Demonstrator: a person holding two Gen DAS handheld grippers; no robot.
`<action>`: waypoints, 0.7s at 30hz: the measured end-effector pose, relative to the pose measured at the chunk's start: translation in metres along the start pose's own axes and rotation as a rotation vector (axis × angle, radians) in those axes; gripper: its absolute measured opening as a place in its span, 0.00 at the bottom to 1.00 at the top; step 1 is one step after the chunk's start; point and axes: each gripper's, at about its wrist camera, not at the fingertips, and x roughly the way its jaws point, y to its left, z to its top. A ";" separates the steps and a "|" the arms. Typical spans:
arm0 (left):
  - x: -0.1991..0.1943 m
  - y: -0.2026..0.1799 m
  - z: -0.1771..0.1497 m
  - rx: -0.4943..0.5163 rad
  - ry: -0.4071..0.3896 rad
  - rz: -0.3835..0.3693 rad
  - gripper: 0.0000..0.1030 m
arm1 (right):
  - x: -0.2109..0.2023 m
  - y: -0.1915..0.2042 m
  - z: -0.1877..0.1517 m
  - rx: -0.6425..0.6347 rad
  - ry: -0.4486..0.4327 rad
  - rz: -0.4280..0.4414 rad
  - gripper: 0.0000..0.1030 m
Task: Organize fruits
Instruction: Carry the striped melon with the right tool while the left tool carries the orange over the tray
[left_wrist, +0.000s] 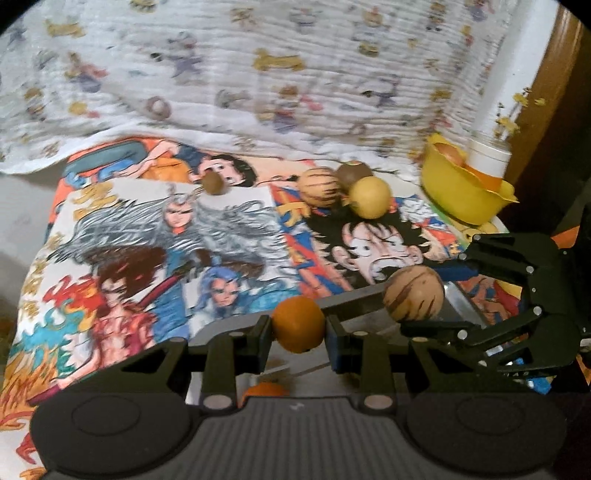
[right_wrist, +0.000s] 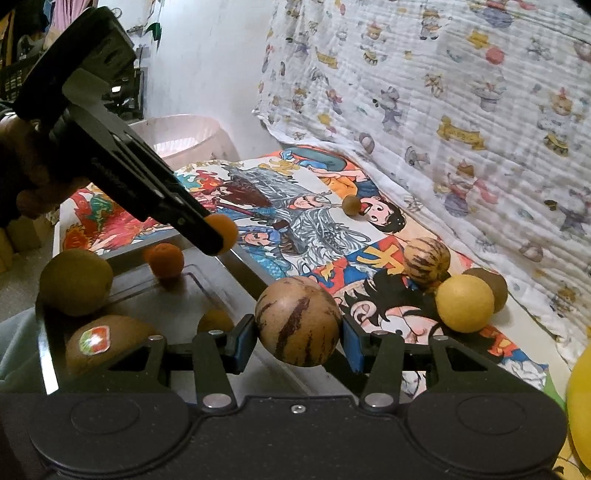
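My left gripper (left_wrist: 298, 326) is shut on a small orange fruit (left_wrist: 298, 324) above the grey tray (left_wrist: 364, 312). In the right wrist view that left gripper (right_wrist: 218, 236) comes in from the upper left with the orange fruit (right_wrist: 222, 233). My right gripper (right_wrist: 298, 334) is shut on a tan fruit with brown stripes (right_wrist: 298, 320), over the tray's (right_wrist: 177, 295) right edge. The left wrist view shows the right gripper (left_wrist: 424, 295) and its striped fruit (left_wrist: 413, 293). On the tray lie an orange fruit (right_wrist: 164, 260), a green-brown fruit (right_wrist: 75, 282), a stickered kiwi (right_wrist: 107, 339) and a small brown fruit (right_wrist: 215, 321).
On the cartoon-print cloth (right_wrist: 288, 206) lie a second striped fruit (right_wrist: 426, 260), a yellow fruit (right_wrist: 464, 302), a brown fruit (right_wrist: 493, 284) and a small brown one (right_wrist: 351, 205). A yellow bowl (left_wrist: 461, 192) holding fruit and a white cup (left_wrist: 487, 157) stand at the far right. A pink basket (right_wrist: 184, 136) stands behind.
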 end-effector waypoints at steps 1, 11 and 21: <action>0.000 0.003 -0.001 -0.003 0.003 0.003 0.32 | 0.004 0.000 0.001 -0.003 0.004 0.004 0.49; 0.005 0.021 -0.008 -0.025 0.024 0.017 0.33 | 0.031 0.008 0.003 -0.044 0.011 0.018 0.49; 0.009 0.030 -0.015 -0.043 0.040 0.012 0.33 | 0.034 0.017 0.000 -0.076 0.031 0.043 0.50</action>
